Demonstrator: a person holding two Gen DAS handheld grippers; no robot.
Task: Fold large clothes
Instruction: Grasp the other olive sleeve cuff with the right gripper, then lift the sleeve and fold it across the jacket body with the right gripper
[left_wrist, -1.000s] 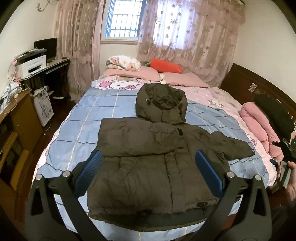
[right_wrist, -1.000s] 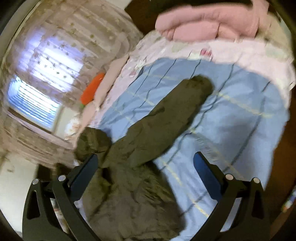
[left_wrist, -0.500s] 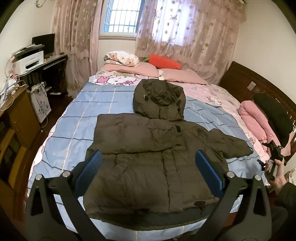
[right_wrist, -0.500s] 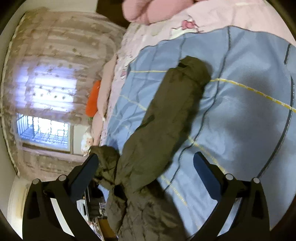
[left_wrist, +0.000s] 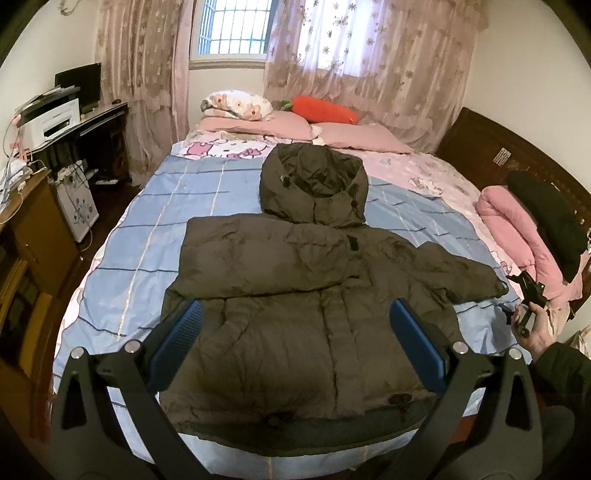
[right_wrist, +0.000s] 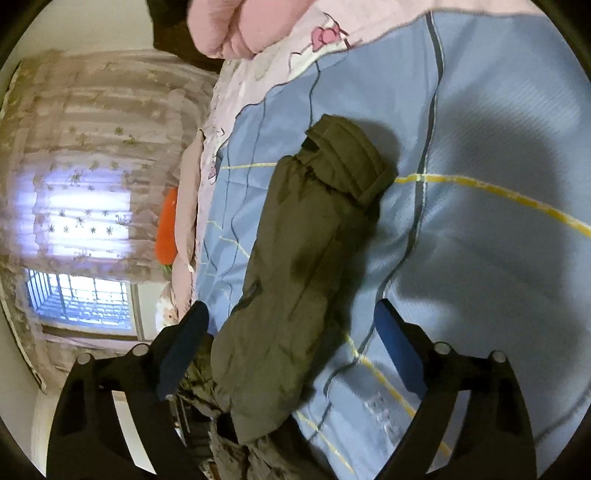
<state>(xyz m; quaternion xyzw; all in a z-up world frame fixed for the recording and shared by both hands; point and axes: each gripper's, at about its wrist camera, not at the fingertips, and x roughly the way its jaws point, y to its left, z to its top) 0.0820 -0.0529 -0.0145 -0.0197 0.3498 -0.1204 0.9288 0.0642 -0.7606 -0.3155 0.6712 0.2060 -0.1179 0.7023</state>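
A dark olive hooded puffer jacket (left_wrist: 306, 314) lies front up on the blue checked bed cover (left_wrist: 147, 229). Its left sleeve is folded across the chest; its right sleeve (left_wrist: 458, 273) stretches out to the right. My left gripper (left_wrist: 295, 343) is open and empty, held above the jacket's hem. My right gripper (right_wrist: 291, 354) is open and empty, hovering over the outstretched sleeve (right_wrist: 306, 266), whose cuff (right_wrist: 351, 158) lies ahead of the fingers. The right gripper also shows in the left wrist view (left_wrist: 524, 299), just past the sleeve end.
Pink pillows (left_wrist: 258, 122) and a red carrot cushion (left_wrist: 325, 110) lie at the bed's head. A folded pink quilt (left_wrist: 517, 236) with a black garment (left_wrist: 550, 218) sits at the right edge. A desk with a printer (left_wrist: 51, 118) stands left.
My right gripper has come down closer to the outstretched sleeve, which now fills more of its view. My left gripper has drifted slightly. The jacket has not moved.
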